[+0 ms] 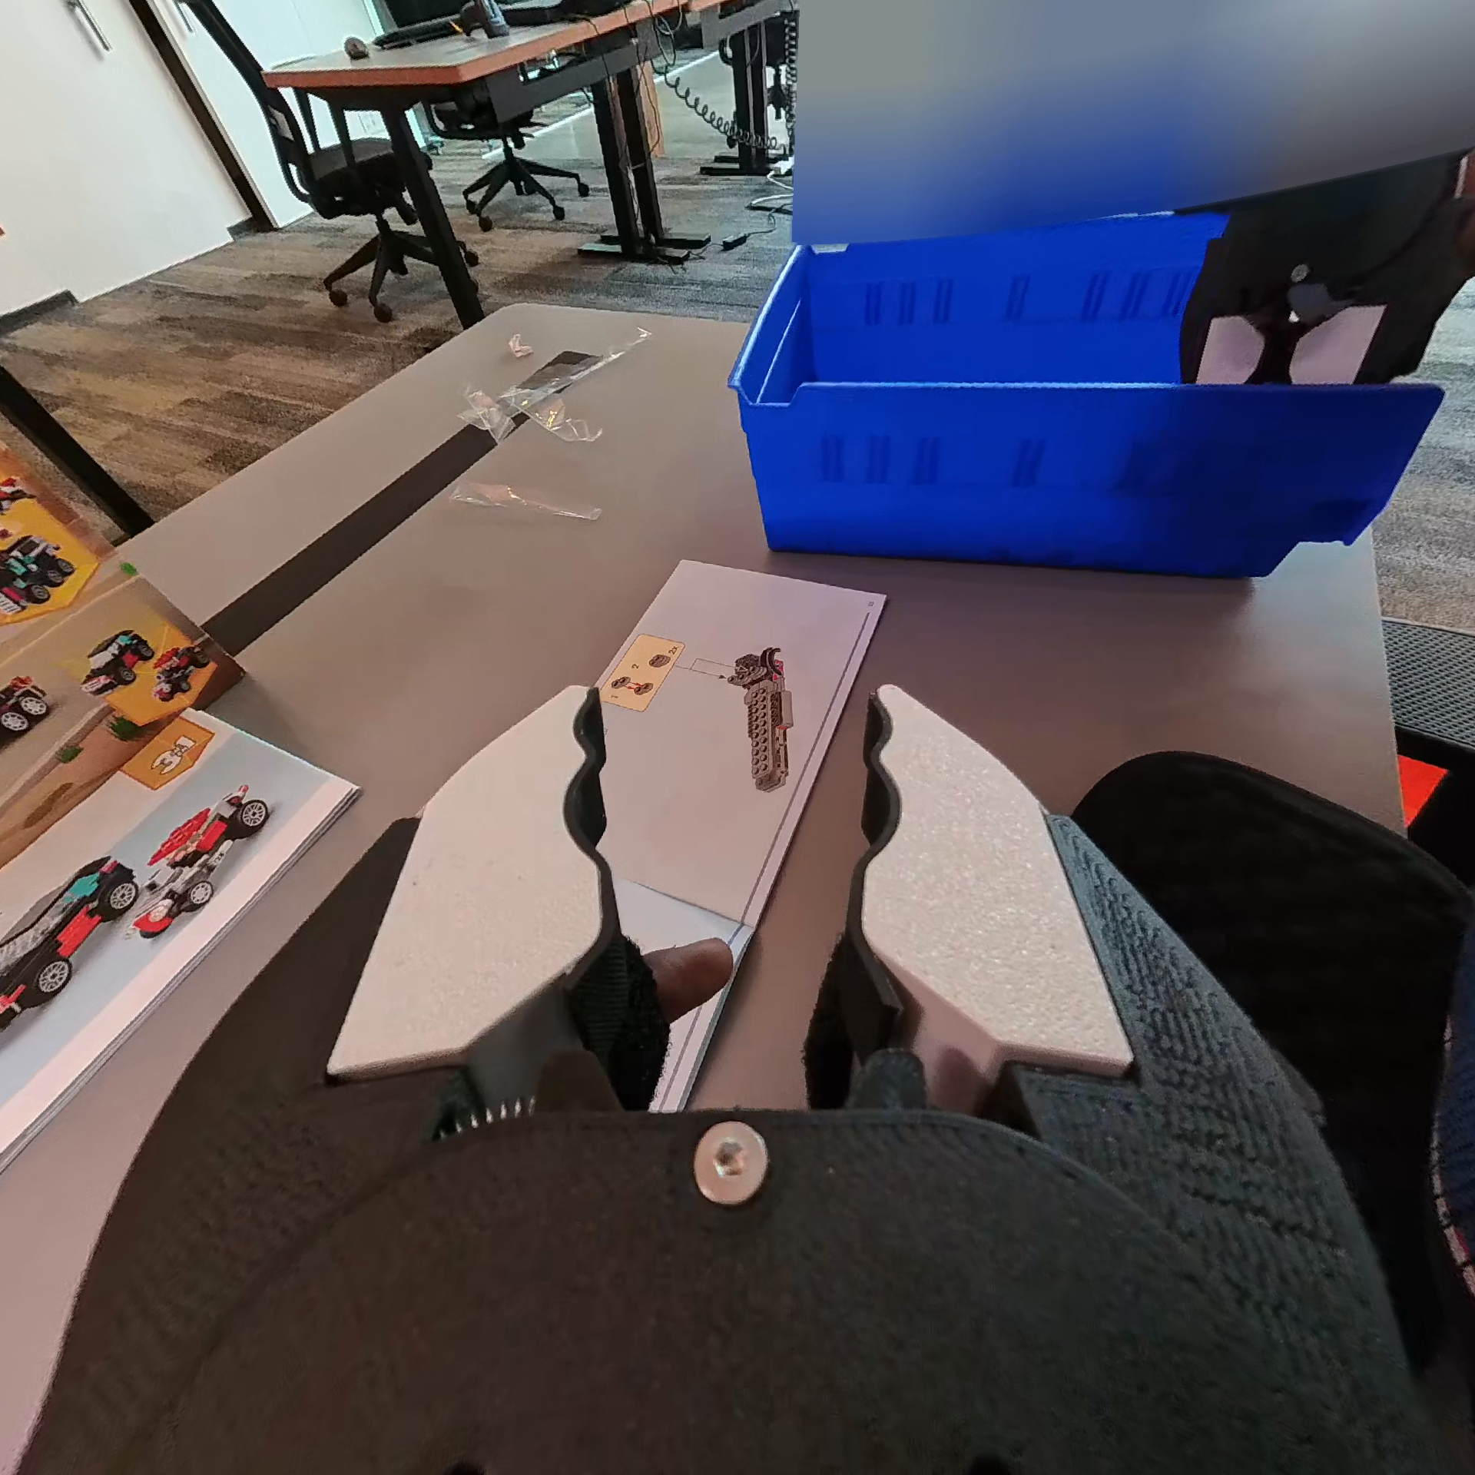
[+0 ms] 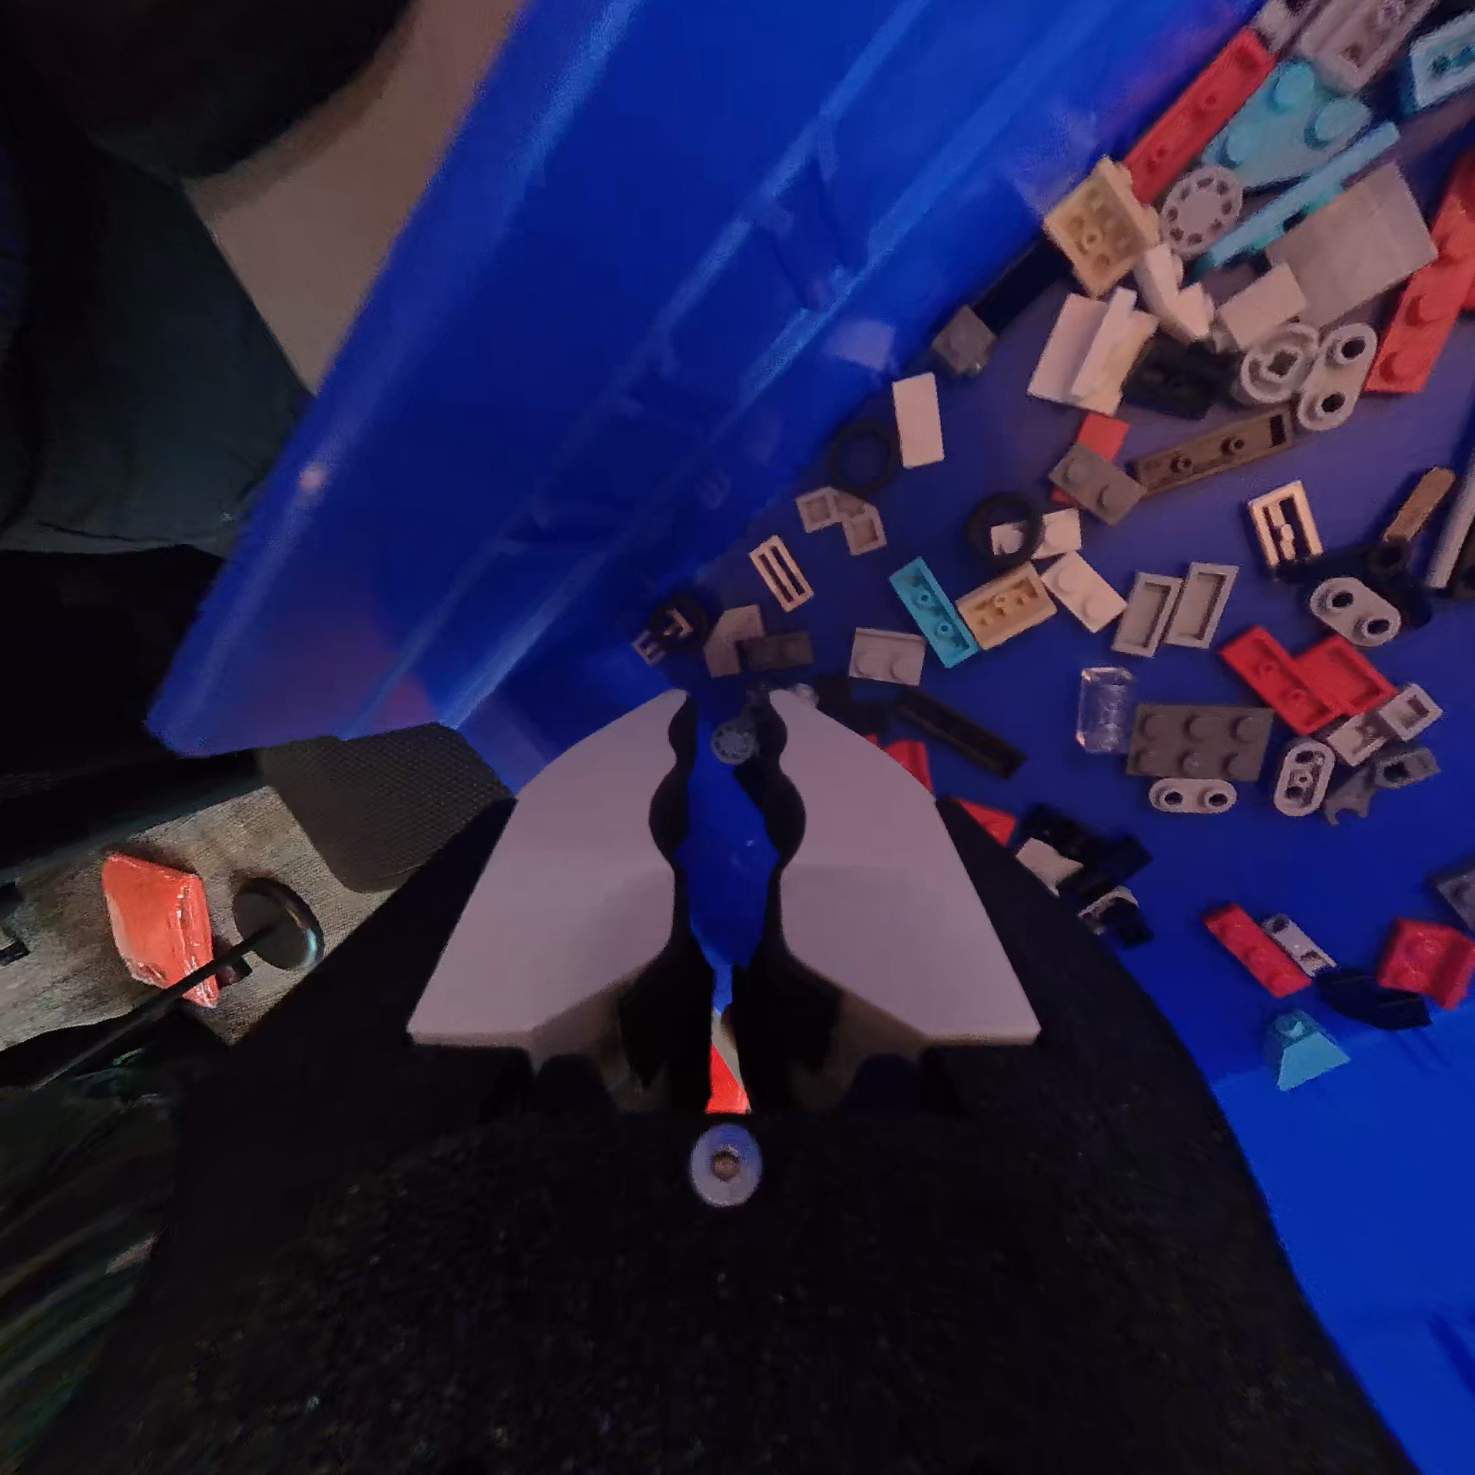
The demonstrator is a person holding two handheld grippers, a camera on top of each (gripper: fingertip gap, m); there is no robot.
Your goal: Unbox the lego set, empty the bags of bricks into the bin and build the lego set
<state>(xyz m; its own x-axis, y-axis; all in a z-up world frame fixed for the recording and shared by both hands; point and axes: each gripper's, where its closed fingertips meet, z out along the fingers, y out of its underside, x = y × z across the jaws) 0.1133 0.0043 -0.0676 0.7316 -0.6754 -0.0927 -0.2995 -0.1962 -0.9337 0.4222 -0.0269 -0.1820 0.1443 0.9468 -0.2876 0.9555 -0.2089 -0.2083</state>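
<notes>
Left gripper (image 1: 734,718) hovers low over the grey table (image 1: 447,638), jaws spread wide with nothing between them. Under the gap lies an open instruction sheet (image 1: 718,766), one page showing a build step. A fingertip (image 1: 686,970) shows between the finger bases.

At 1 o'clock from the left gripper stands the blue bin (image 1: 1061,471), near the table's far edge. The right gripper (image 1: 1277,343) dips into the bin at its right end, seen from the left wrist view at 2 o'clock.

At 9 o'clock, a second booklet (image 1: 160,878) with pictures of cars lies flat; past it at 10 o'clock, the flattened box (image 1: 104,662) with yellow panels. At 11 o'clock, well apart from the gripper, several empty clear bags (image 1: 527,407) lie scattered on the table.

Right wrist view: right gripper (image 2: 738,710) is down inside the bin (image 2: 607,319), fingers drawn nearly together. A small grey round piece (image 2: 734,742) sits in the narrow gap just behind the tips; cannot tell whether the jaws actually grip it or it lies on the floor beneath.

Loose bricks (image 2: 1157,511) cover the bin floor from 12 to 3 o'clock: red plates, grey plates, white tiles, tan bricks, turquoise pieces, black rings. A clear brick (image 2: 1105,706) lies at 3 o'clock. Bin wall rises at 11 o'clock. Lighting inside is dim.

Beyond the table: office desks (image 1: 495,72) and chairs (image 1: 351,168) on carpet.
</notes>
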